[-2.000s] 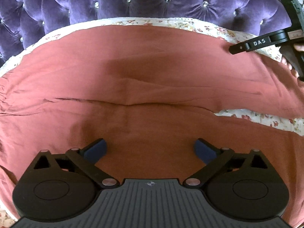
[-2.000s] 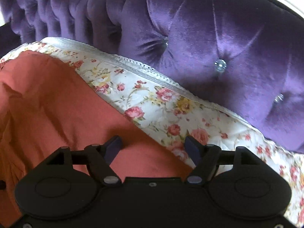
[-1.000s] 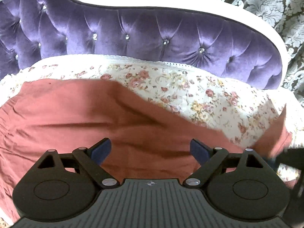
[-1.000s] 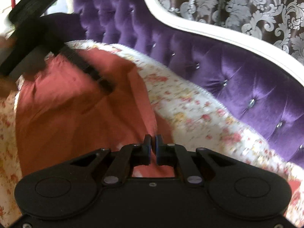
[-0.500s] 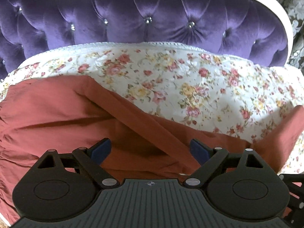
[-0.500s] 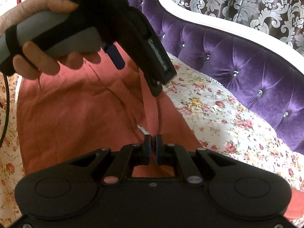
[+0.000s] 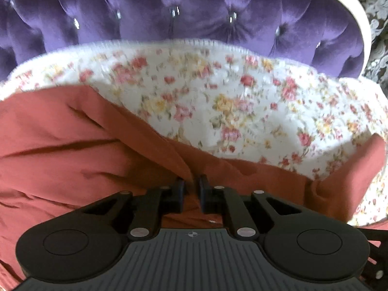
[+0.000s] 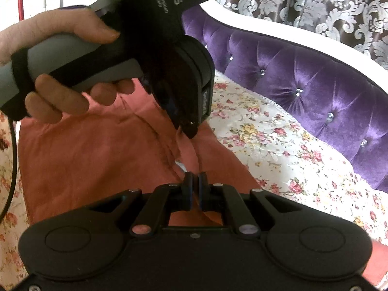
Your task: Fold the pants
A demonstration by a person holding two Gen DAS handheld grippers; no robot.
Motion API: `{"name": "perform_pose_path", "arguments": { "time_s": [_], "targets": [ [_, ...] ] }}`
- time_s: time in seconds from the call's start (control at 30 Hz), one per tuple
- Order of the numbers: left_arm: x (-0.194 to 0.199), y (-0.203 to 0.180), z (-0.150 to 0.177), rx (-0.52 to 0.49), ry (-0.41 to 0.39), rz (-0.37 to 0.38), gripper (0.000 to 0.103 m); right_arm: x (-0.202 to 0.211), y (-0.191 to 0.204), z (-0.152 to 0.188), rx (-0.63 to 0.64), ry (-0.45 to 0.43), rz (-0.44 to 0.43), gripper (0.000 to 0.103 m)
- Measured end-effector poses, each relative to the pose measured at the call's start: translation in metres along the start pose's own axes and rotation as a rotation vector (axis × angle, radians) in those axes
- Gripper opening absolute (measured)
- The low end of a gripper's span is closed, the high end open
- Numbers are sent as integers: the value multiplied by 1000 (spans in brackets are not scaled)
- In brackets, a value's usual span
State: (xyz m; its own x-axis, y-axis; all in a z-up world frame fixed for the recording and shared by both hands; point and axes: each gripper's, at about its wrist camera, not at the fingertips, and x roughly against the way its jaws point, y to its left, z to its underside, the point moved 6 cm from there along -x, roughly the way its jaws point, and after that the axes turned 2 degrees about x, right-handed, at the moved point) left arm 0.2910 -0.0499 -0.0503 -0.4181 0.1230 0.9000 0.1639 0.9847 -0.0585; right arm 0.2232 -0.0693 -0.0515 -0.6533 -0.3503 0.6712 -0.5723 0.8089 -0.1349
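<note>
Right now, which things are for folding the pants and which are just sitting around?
For the job:
- red pants
- left tool, its jaws just closed, pinching a fold of the pants
- right tool, shut on the pants' edge

Just there:
- flowery bedspread under the pants
- purple tufted headboard
- patterned wallpaper

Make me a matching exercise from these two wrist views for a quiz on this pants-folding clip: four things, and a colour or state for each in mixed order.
Things:
1. pants
2. bed cover
3. headboard
4. right gripper

Descriptions:
A. purple tufted velvet
B. white with a flower print
C. rust red, partly lifted
D. jaws shut on a fold of cloth

Pairs: 1-C, 2-B, 3-A, 4-D
</note>
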Motion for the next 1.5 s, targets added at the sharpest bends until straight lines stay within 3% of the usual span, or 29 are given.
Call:
{"name": "perform_pose_path", "arguments": {
  "time_s": [0.17, 0.3, 0.53, 0.63, 0.73, 0.9, 1.0, 1.07, 1.2, 1.3, 1.33, 1.37, 1.4, 1.5],
  "targets": [
    [56, -1, 14, -30, -128, -4, 11, 35, 5, -8, -34, -68, 20, 10],
    [94, 5, 49, -38, -191, 5, 11, 63, 22, -6, -67, -88, -15, 10],
    [83, 23, 130, 1, -105, -3, 11, 69, 74, 35, -106, 21, -117, 12],
    [62, 28, 149, 36, -39, 16, 11, 73, 73, 49, -206, 48, -119, 16],
    [52, 30, 157, 41, -31, -2, 11, 89, 37, 58, -412, 34, -43, 19],
    [49, 29, 155, 47, -44, -2, 11, 113, -57, 98, -758, 9, 211, 56],
    [49, 31, 160, 55, -48, 5, 11, 116, -107, 129, -909, 27, 341, 57],
    [50, 31, 161, 53, -53, 4, 11, 112, -128, 146, -991, 37, 375, 57],
    [50, 29, 161, 38, -61, -8, 11, 96, -154, 170, -1122, 49, 374, 57],
    [50, 29, 160, 34, -61, -12, 11, 93, -160, 171, -1137, 27, 374, 57],
    [51, 29, 160, 37, -61, -11, 11, 91, -162, 170, -1139, 28, 373, 56],
    [50, 29, 160, 40, -61, -9, 11, 89, -163, 170, -1146, 27, 366, 46],
    [50, 29, 159, 43, -62, -8, 11, 86, -165, 167, -1155, 33, 350, 7],
    [51, 29, 158, 46, -63, -7, 11, 94, -164, 160, -1179, -13, 319, 9]
  ]
}}
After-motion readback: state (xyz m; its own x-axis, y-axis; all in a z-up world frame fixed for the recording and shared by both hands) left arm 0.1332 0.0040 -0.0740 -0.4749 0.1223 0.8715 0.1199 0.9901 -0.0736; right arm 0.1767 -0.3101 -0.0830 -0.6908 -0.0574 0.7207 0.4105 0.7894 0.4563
